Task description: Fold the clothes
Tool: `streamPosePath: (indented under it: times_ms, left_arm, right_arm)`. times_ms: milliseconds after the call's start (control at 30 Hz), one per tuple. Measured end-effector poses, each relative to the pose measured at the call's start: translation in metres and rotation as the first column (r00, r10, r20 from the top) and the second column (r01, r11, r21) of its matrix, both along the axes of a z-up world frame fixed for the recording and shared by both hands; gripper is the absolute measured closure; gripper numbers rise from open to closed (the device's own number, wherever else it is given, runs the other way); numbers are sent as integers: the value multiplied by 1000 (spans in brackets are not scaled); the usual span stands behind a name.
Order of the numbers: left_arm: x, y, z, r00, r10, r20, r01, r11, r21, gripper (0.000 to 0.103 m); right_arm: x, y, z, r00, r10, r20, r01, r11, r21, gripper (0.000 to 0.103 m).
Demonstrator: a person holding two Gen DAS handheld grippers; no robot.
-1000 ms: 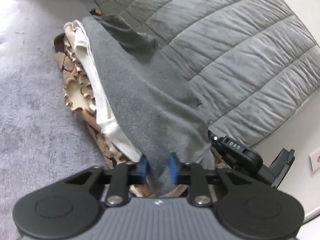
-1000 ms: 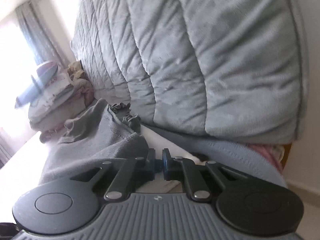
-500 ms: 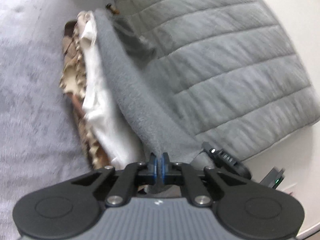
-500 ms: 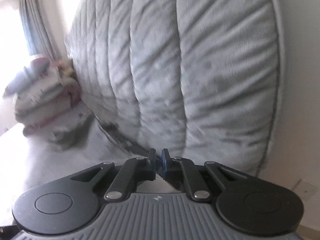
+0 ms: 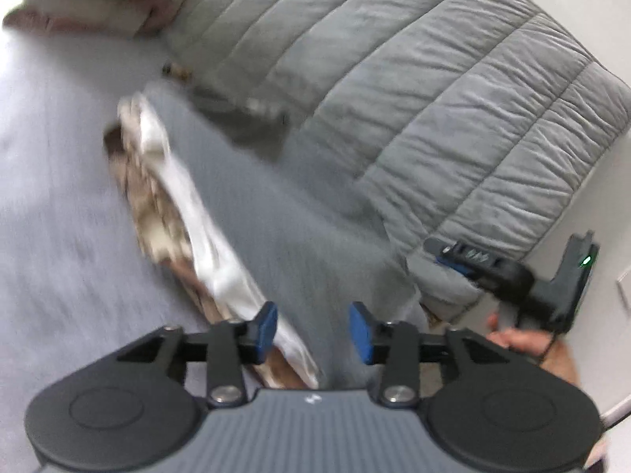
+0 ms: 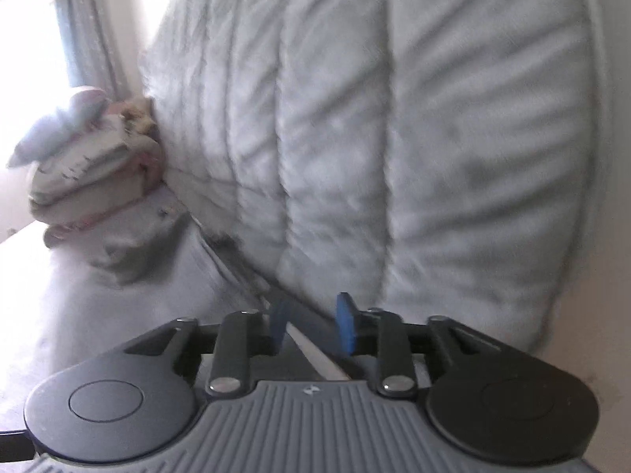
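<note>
Grey quilted duvet [image 5: 414, 90] bunched along a white wall [image 5: 591, 197] w/ a socket [image 5: 624, 287]; pale grey bed sheet [image 5: 59, 216] in front. Bright window [image 6: 23, 39], curtain [image 6: 90, 27] at left.

The right gripper [image 6: 311, 325] filled the near edge of the frame, its blue pads [image 6: 345, 325] standing apart; the jaws had just been opening, and a strip of dark grey cloth [image 6: 307, 321] ran in the gap between them without either pad pressing on it. Past the fingers a quilted grey duvet [image 6: 355, 126] rose like a wall across the middle and right. At far left a stack of folded clothes [image 6: 86, 173] sat against the duvet, with a curtain [image 6: 83, 27] and bright window light behind it. A pale grey garment [image 6: 150, 260] lay blurred on the bed surface between the stack and the gripper
</note>
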State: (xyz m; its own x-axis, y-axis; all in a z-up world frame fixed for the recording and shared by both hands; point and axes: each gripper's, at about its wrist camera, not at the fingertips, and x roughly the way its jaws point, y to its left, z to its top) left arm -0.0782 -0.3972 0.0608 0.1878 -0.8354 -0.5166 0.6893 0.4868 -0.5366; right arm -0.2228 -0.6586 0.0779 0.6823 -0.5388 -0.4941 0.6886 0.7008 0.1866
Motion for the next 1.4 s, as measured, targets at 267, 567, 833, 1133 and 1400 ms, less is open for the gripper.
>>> streamPosePath:
  times_ms: [267, 567, 833, 1133, 1400]
  left_arm:
    - [71, -22, 16, 991, 74, 107, -74, 997, -2, 51]
    - [144, -64, 13, 972, 128, 197, -136, 990, 30, 49]
    - [202, -73, -13, 948, 253, 194, -270, 960, 67, 48]
    - [235, -80, -35, 944, 301, 137, -314, 945, 87, 49]
    - [241, -83, -44, 945, 317, 82, -320, 947, 32, 97]
  right_arm:
    - [62, -32, 37, 994, 96, 49, -98, 994, 44, 72]
    - [155, -50, 41, 980, 195, 43, -199, 974, 108, 72]
    - [237, -69, 8, 980, 199, 10, -198, 969, 150, 64]
    - [277, -86, -31, 982, 175, -75, -164, 977, 133, 64]
    - [263, -91, -47, 967, 253, -8, -249, 954, 166, 90]
